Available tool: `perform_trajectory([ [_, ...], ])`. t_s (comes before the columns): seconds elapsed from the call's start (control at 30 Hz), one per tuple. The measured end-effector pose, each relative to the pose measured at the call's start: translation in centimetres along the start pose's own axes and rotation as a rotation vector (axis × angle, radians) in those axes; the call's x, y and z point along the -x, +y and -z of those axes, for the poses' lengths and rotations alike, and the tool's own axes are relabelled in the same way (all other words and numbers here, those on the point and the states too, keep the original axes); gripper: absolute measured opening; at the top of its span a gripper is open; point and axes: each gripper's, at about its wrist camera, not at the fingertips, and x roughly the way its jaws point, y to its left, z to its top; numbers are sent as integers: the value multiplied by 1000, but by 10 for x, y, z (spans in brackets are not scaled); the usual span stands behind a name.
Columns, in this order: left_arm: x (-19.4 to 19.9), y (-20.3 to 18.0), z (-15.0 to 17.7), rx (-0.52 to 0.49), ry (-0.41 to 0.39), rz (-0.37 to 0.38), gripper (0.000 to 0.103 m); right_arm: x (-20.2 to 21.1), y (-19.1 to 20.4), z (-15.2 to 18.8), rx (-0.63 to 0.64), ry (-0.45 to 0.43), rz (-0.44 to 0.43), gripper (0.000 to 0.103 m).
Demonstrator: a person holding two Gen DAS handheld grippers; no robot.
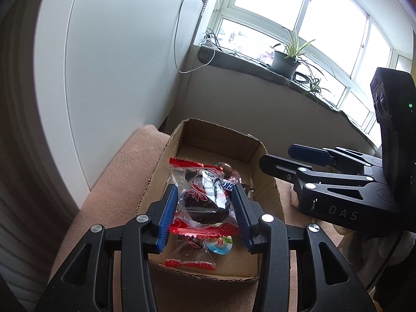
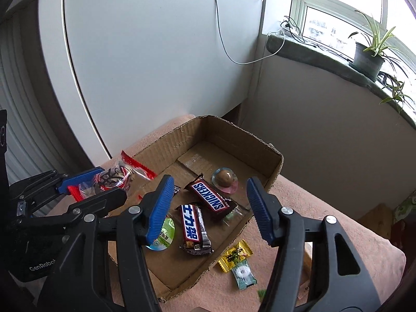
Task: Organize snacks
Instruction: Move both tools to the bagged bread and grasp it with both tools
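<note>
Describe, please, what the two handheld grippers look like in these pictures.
Both are black plastic, with angular linkage arms and round silver pivot screws. Each finger ends in a ribbed blue pad. The left gripper has "GenRobot" printed in pale letters on its body. The right gripper shows pale letters "DAS" and a boxy black housing with a small green light. No hand, sleeve or cable shows.

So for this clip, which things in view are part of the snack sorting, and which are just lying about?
Part of the job:
- cardboard box
- red-edged clear packet in the left gripper
- Snickers bar
- yellow packet on the blanket
- right gripper, open and empty

Lying about:
- potted plant
- white cable
</note>
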Motion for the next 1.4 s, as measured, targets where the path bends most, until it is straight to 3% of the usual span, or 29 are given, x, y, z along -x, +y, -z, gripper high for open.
perform_trajectory([
  [0.07,6,-3,0,-2,-10,0,42,14,-5,3,-17,-27,7,71],
  [0.37,30,-25,1,-27,-49,-8,42,83,-39,29,-89,-126,32,72],
  [0.6,40,-51,8,-43,-61,5,42,122,-80,65,-182,-154,73,72],
  [0.77,38,-75,15,-68,-51,34,42,143,-115,94,-263,-170,99,86],
  [1.03,16,-120,28,-116,5,101,43,152,-177,132,-403,-137,79,86],
  [1.13,4,-132,32,-116,33,122,54,150,-197,141,-435,-123,61,87],
  [1.4,-24,-161,42,-104,105,169,60,116,-233,147,-461,-66,-69,86],
])
